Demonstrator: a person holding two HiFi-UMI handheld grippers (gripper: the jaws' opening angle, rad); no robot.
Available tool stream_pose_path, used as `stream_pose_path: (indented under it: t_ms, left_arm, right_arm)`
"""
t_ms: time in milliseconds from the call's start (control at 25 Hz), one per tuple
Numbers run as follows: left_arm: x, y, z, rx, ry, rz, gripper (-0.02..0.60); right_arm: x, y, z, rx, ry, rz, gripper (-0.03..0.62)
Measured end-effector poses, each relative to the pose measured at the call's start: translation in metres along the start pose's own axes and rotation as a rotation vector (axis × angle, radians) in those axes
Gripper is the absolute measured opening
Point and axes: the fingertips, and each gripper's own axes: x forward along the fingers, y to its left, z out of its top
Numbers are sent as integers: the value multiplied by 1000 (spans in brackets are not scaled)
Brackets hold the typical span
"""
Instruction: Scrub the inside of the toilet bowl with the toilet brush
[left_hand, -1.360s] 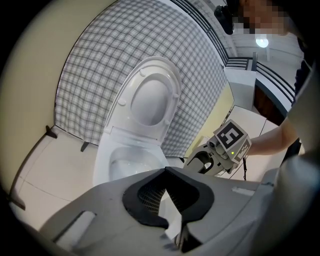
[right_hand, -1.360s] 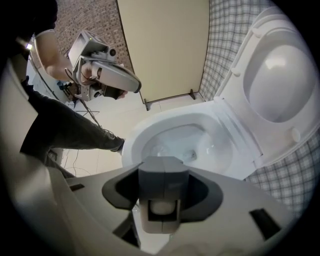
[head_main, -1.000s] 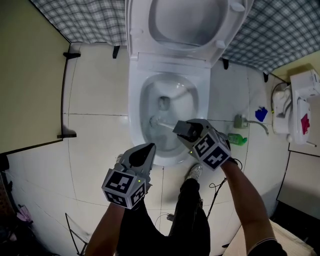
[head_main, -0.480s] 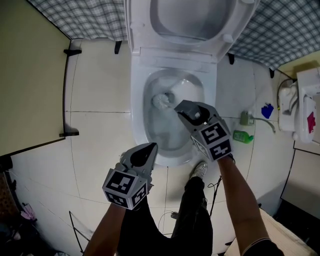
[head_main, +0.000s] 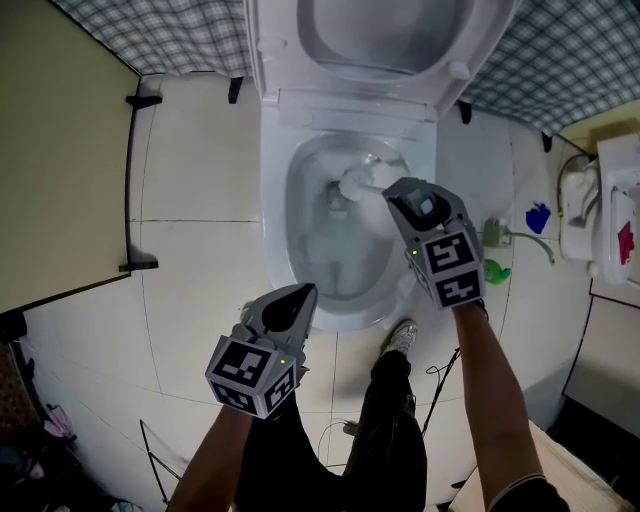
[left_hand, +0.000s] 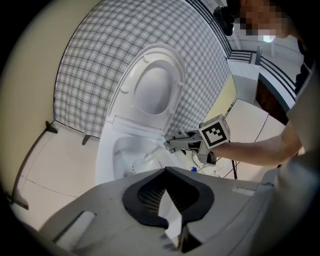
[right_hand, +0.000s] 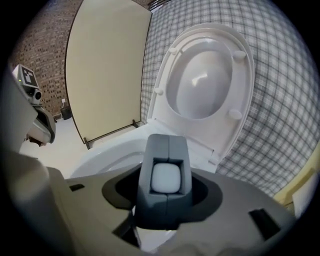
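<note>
The white toilet bowl stands with its lid raised. My right gripper hangs over the bowl's right side, shut on the toilet brush handle, whose white end shows between the grey fingers. The brush head lies low inside the bowl near the back, by the drain. In the left gripper view the brush shaft slants from the right gripper down into the bowl. My left gripper hovers by the bowl's front rim, jaws together with nothing held.
A beige partition closes the left side. At the right stand a green bottle, a blue object and a white fixture. The person's shoe and a cable lie on the tiled floor before the bowl.
My right gripper has carried the brush from the front of the bowl toward the back right, and the brush head has travelled up the bowl. The left gripper has stayed put.
</note>
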Motion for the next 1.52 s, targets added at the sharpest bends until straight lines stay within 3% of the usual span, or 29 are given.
stream_pose_path:
  t_ms: [280, 520, 880, 1120, 1280, 1520]
  left_arm:
    - [1, -3, -1, -6, -5, -1, 8]
    - [3, -6, -1, -11, -13, -7, 8]
    - [-2, -5, -3, -16, -17, 0, 8]
    - [-3, -6, -6, -22, -16, 1, 8]
    - [-5, -1, -8, -28, -15, 6, 8]
    - [-3, 5, -7, -31, -11, 13, 8]
  right_arm:
    - [-26, 17, -26, -81, 79, 36, 216]
    - [-49, 45, -64, -87, 153, 104, 215]
    - [-67, 102, -89, -87, 192, 214, 215]
    - [-45, 106, -91, -89, 220, 201, 213]
    - [-22, 100, -97, -150, 261, 204, 210]
    - [8, 88, -100, -130, 296, 190, 199]
